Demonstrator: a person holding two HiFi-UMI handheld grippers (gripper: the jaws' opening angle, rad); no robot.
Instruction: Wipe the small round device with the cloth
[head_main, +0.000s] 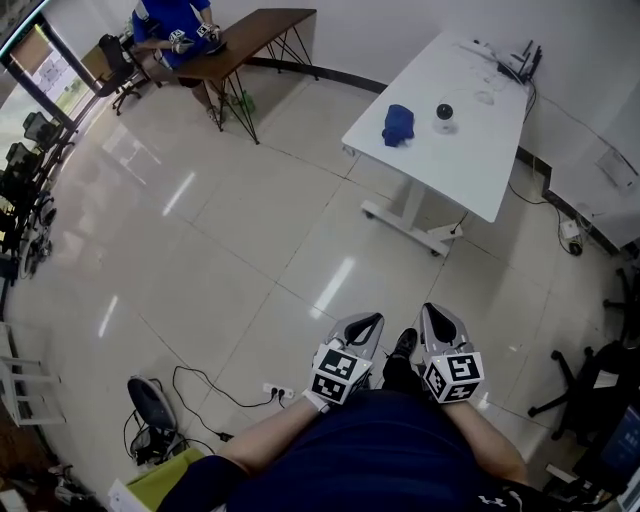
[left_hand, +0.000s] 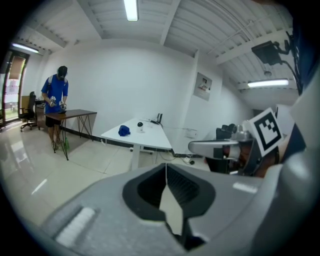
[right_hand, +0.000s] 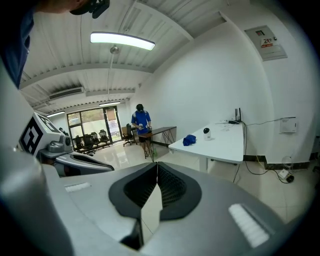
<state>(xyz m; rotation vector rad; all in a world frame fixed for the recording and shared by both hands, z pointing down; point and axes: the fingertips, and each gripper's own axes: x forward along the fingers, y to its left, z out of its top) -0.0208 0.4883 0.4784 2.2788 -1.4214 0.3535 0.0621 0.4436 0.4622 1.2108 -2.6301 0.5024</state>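
Note:
Far across the room, a small round white device (head_main: 445, 116) with a dark lens stands on a white table (head_main: 480, 160). A crumpled blue cloth (head_main: 398, 124) lies just left of it. Both grippers are held close to my body, well short of the table. My left gripper (head_main: 362, 333) and my right gripper (head_main: 440, 327) are shut with nothing between their jaws. The left gripper view shows the cloth (left_hand: 124, 131) and the device (left_hand: 140, 124) small in the distance. So does the right gripper view, with the cloth (right_hand: 189, 140) and the device (right_hand: 206, 132).
A wide stretch of glossy tiled floor (head_main: 250, 250) lies between me and the table. A person in blue (head_main: 175, 30) stands at a dark wooden desk (head_main: 250, 45) at the back left. Cables and a power strip (head_main: 278, 392) lie on the floor near my feet. Office chairs (head_main: 590, 385) stand at right.

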